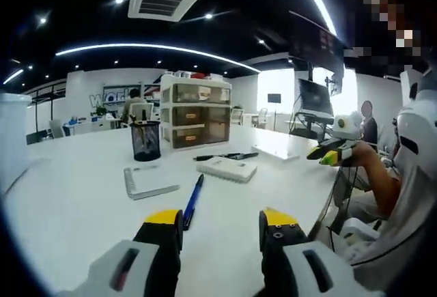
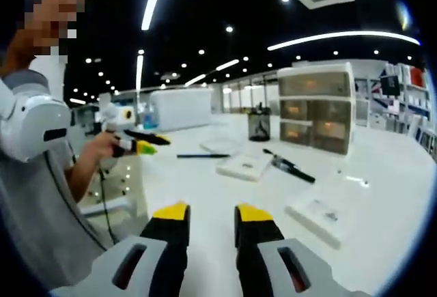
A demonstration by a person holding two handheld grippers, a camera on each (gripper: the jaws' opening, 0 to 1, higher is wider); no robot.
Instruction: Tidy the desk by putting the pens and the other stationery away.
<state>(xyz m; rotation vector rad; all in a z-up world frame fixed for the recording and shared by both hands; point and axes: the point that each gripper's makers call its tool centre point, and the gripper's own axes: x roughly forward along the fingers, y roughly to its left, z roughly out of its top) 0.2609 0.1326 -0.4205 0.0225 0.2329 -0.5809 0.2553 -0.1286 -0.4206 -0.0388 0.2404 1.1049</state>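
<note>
Landmark for all positions: the drawer unit (image 1: 195,114), a three-tier translucent cabinet standing at the far side of the white desk (image 1: 75,194).

Left gripper view: the left gripper (image 1: 222,223) is held low over the near desk edge, jaws parted with a clear gap and nothing between them. A blue pen (image 1: 193,201) lies just ahead of the left jaw, well in front of the drawer unit, its long axis running away from the camera and slightly to the right. To the left of the pen lies a metal L-shaped square (image 1: 145,186), one leg pointing away, the other pointing toward the pen. A white flat box (image 1: 227,169) lies between the pen and the drawer unit, to the right. Black pens (image 1: 225,156) lie beyond the box, in front of the drawer unit's right end, long axis running left to right. A black mesh pen cup (image 1: 145,140) stands upright just left of the drawer unit. The right gripper (image 1: 332,153) appears at the right, held in a hand off the desk edge; whether it is open cannot be told here.

Right gripper view: the right gripper (image 2: 212,216) shows its jaws slightly parted, holding nothing. This view adds a flat white tray (image 2: 318,214) lying in front of the drawer unit (image 2: 316,108) on the near side, and a large white container (image 2: 179,108) at the far end of the desk. The left gripper (image 2: 145,143) is seen in a hand.
</note>
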